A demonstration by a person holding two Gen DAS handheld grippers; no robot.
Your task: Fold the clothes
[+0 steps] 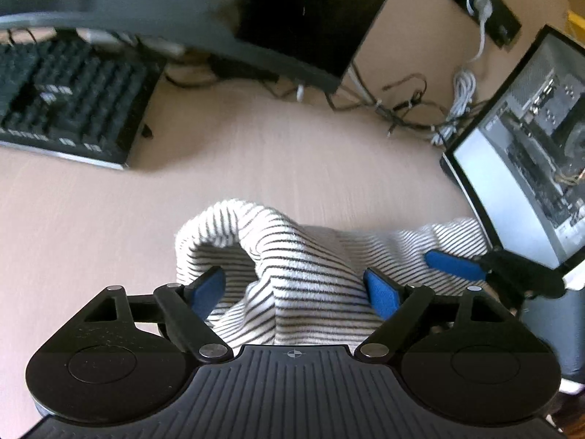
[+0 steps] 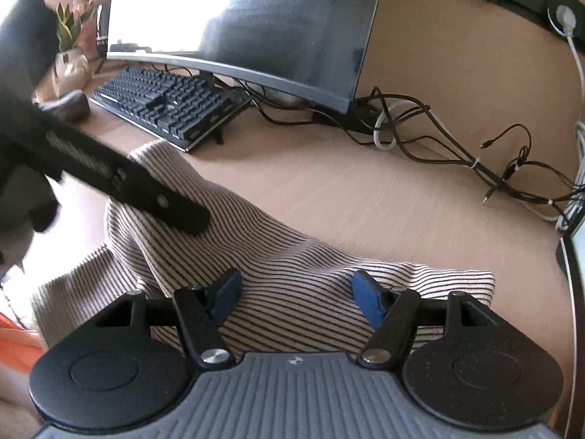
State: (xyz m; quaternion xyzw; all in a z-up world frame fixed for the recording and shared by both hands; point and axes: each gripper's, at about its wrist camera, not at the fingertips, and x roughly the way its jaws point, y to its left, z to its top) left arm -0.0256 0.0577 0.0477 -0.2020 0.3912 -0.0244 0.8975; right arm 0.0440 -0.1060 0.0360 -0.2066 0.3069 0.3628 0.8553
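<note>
Office desk point(image 2: 365, 190): monitor point(image 2: 256, 18), keyboard point(image 2: 164, 106), tangled cables point(image 2: 457, 153).

Left gripper point(image 1: 294, 287) jaws wide over bunched striped garment point(image 1: 292, 256) on desk point(image 1: 256, 153); keyboard point(image 1: 73, 109) far left.

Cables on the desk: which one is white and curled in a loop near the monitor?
In the right wrist view, the white cable makes that loop beside the monitor's lower right corner. The black cables around it trail thin across the desk.
</note>
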